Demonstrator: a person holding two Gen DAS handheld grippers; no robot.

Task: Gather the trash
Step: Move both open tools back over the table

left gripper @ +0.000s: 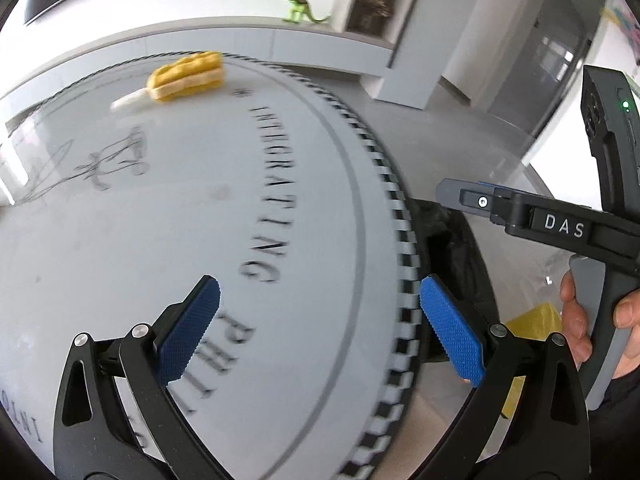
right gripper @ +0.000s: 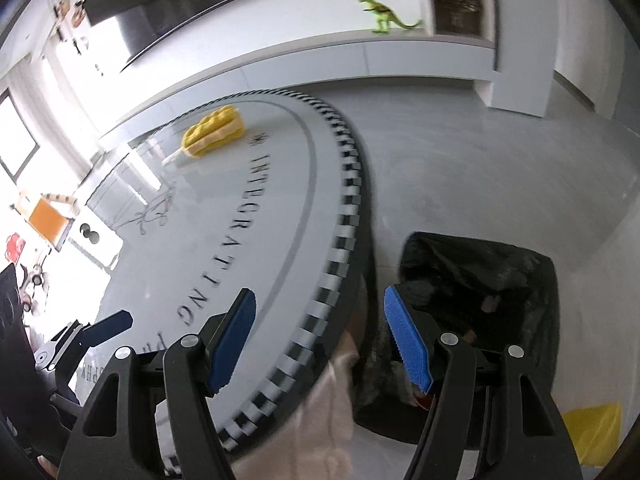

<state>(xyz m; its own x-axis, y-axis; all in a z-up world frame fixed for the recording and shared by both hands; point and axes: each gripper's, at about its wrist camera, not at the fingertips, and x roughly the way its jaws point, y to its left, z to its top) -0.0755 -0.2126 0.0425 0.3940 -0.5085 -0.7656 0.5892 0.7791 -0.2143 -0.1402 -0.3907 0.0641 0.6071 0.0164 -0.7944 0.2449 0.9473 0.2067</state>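
Left wrist view. My left gripper (left gripper: 320,330) hangs over the round white table (left gripper: 120,240), fingers wide apart, nothing between the blue pads (left gripper: 190,332). The only loose item on the top is a yellow ice-pop toy (left gripper: 186,78) at the far side, lying flat with its white stick toward the left, close to the far rim. I judge this to be the trash to fetch; the step in hand looks like the gap between a drop and the next pick. The checkered table rim (left gripper: 404,280) runs just under my right-hand pad. Beyond it sits the black-lined bin (left gripper: 452,248), low on the floor. My right gripper (left gripper: 460,196) shows side-on at the right, over the bin; from here I cannot tell its opening.

Right wrist view. My right gripper (right gripper: 320,344) straddles the table rim (right gripper: 348,220), fingers apart and empty. The trash bin (right gripper: 500,300) stands open just beside the table, below my right pad. A pale cloth-like thing (right gripper: 332,400) is blurred beneath; unclear what. The ice-pop toy (right gripper: 214,132) is well apart, across the table.

Next move, as I judge it: a long reach over open tabletop, a low flat approach along the toy's length. Room is free; the risk is nudging it off the far edge.
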